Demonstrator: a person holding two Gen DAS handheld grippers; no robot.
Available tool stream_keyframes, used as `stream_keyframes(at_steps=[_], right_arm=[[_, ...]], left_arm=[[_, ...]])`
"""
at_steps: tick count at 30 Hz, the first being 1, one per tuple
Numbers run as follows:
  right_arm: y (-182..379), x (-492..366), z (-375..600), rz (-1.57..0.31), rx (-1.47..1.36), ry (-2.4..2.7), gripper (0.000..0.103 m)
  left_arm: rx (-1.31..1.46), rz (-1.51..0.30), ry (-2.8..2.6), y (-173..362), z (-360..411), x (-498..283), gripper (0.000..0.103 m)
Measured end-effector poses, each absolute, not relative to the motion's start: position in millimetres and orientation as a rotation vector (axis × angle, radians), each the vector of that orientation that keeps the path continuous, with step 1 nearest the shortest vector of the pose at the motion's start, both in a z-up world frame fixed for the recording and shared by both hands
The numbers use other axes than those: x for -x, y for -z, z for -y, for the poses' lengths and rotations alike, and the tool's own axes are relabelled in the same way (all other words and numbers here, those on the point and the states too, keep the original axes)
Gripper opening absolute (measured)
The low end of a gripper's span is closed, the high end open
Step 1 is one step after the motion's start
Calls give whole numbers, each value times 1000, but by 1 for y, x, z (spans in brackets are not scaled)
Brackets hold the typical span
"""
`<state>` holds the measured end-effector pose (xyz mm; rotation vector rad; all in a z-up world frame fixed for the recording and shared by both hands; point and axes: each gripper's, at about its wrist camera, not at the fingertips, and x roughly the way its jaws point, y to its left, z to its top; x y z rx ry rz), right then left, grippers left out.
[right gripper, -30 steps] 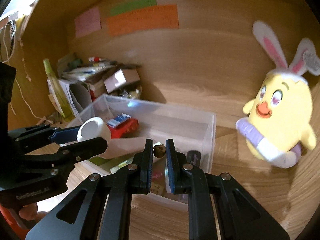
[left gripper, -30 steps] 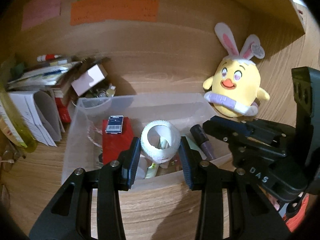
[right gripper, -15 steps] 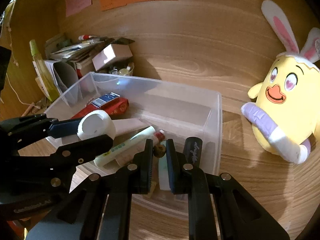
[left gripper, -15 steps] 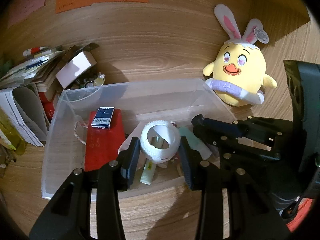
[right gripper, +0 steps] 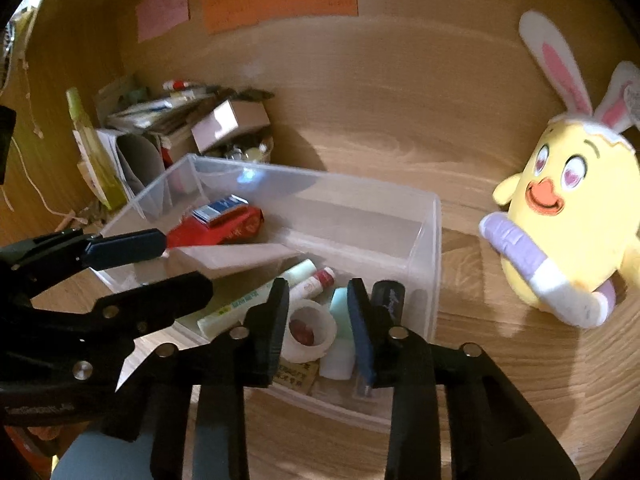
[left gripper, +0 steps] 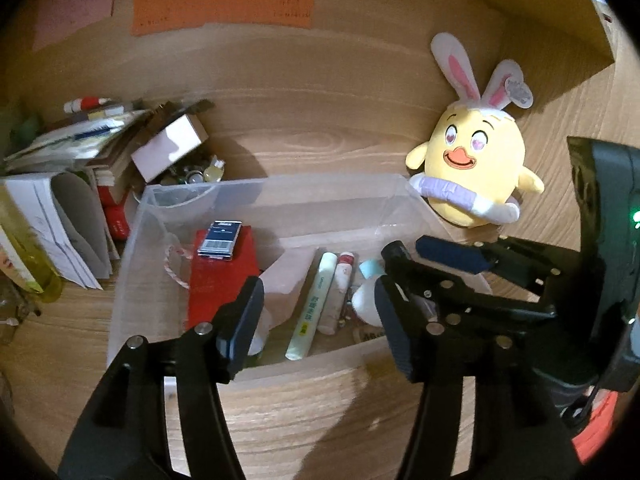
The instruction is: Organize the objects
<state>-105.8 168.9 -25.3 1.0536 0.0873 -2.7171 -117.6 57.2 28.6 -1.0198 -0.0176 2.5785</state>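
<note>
Over the clear bin (left gripper: 276, 196), both my grippers are letting go.

From the left wrist view, my left gripper (left gripper: 318, 320) has its jaws opening with nothing between them, above the green tube (left gripper: 316, 308) and red box (left gripper: 224, 276) lying inside. From the right wrist view, my right gripper (right gripper: 318, 324) is opening too, nothing pinched; the white tape roll (right gripper: 308, 330) sits in the bin just below. I think the drop step is ending. Next I should lift out and find another loose thing.

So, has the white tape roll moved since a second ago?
Yes. The white tape roll has left the opening left gripper and dropped into the clear bin, now lying on the bin floor beside the tubes.
</note>
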Motion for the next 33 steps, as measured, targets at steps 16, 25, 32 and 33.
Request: stream_keyframes(at_steps=[16, 25, 32, 33], right_arm=[[-5, 52, -161, -98, -924, 2758, 63], [-10, 19, -151, -94, -865, 2764, 81], [-2, 8, -149, -59, -884, 2762, 82], [-2, 7, -149, -55, -885, 2763, 82]], left_arm=[[913, 4, -2664, -52, -27, 72, 70], [891, 21, -2707, -54, -10, 49, 86], [895, 17, -2716, -49, -5, 34, 90], [896, 16, -2716, -48, -4, 33, 91]])
